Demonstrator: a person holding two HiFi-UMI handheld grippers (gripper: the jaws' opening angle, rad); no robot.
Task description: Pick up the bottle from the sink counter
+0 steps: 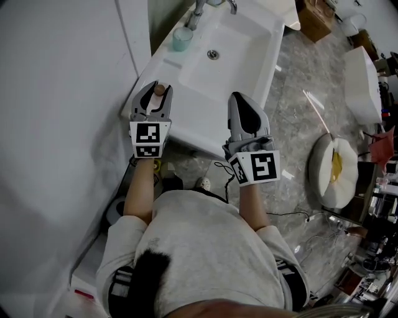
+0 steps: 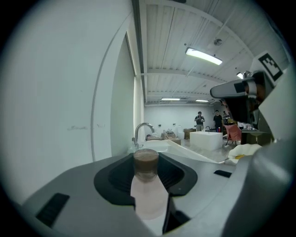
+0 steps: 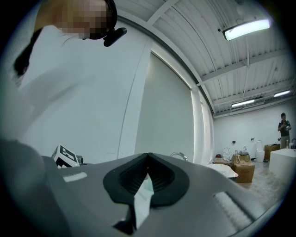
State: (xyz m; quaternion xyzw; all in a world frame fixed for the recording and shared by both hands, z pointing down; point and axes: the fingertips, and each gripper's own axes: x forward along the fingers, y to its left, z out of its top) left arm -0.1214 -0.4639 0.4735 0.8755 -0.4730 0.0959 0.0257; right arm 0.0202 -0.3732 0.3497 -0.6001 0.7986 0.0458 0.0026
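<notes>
A pale bottle with a brown cap (image 1: 160,89) stands at the near left corner of the white sink counter (image 1: 186,81). My left gripper (image 1: 157,87) is around it, one jaw on each side. In the left gripper view the bottle (image 2: 146,185) fills the gap between the dark pads, and my left gripper (image 2: 146,162) is shut on it. My right gripper (image 1: 240,98) hovers over the counter's near edge to the right, with its jaws together. In the right gripper view my right gripper (image 3: 148,155) holds nothing.
The basin with its drain (image 1: 213,54) lies beyond both grippers. A teal cup (image 1: 182,38) and the faucet (image 1: 199,9) stand at the back left. A white wall runs close along the left. A round white object (image 1: 333,171) lies on the floor to the right.
</notes>
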